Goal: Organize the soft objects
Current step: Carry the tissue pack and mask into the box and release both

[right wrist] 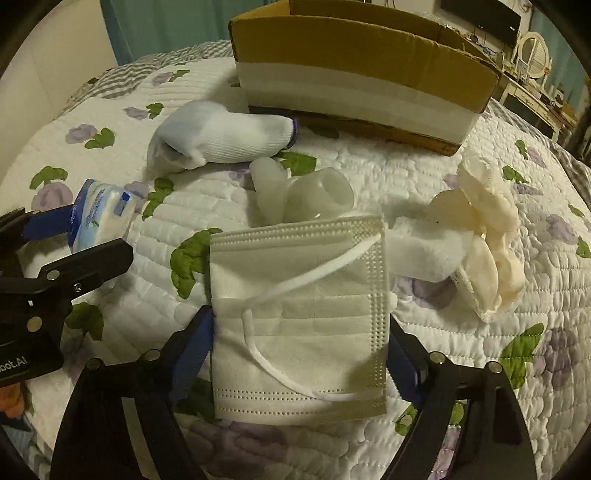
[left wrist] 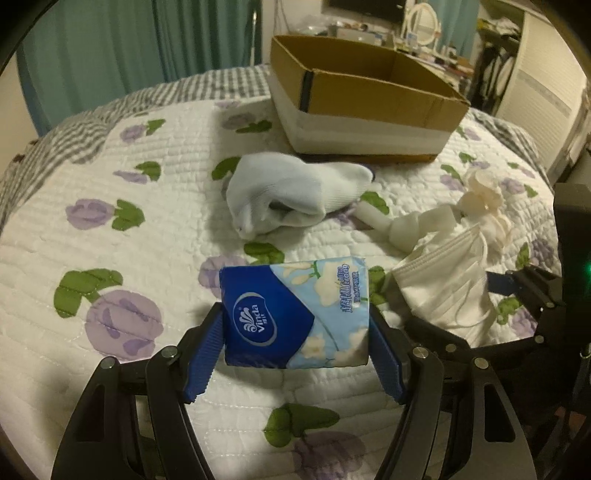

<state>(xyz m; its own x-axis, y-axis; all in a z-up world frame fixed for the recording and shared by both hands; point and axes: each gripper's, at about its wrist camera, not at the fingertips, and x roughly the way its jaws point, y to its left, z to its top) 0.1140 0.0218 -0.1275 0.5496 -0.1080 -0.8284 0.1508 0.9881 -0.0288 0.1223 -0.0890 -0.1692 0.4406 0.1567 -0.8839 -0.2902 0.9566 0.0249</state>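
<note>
My left gripper (left wrist: 295,332) is shut on a blue Vinda tissue pack (left wrist: 295,314), held just above the quilt; the pack also shows in the right wrist view (right wrist: 99,218). My right gripper (right wrist: 299,339) is shut on a white face mask (right wrist: 299,321), also seen in the left wrist view (left wrist: 447,288). A white sock (left wrist: 295,192) (right wrist: 225,136) lies ahead. An open cardboard box (left wrist: 365,107) (right wrist: 354,74) stands at the back. A white translucent soft piece (right wrist: 306,195) (left wrist: 402,225) and a cream fabric flower (right wrist: 487,236) (left wrist: 480,195) lie near the mask.
Everything lies on a bed with a white quilt (left wrist: 110,258) printed with purple flowers and green leaves. Teal curtains (left wrist: 110,44) hang behind the bed. A cluttered dresser with a mirror (left wrist: 421,22) stands at the back right.
</note>
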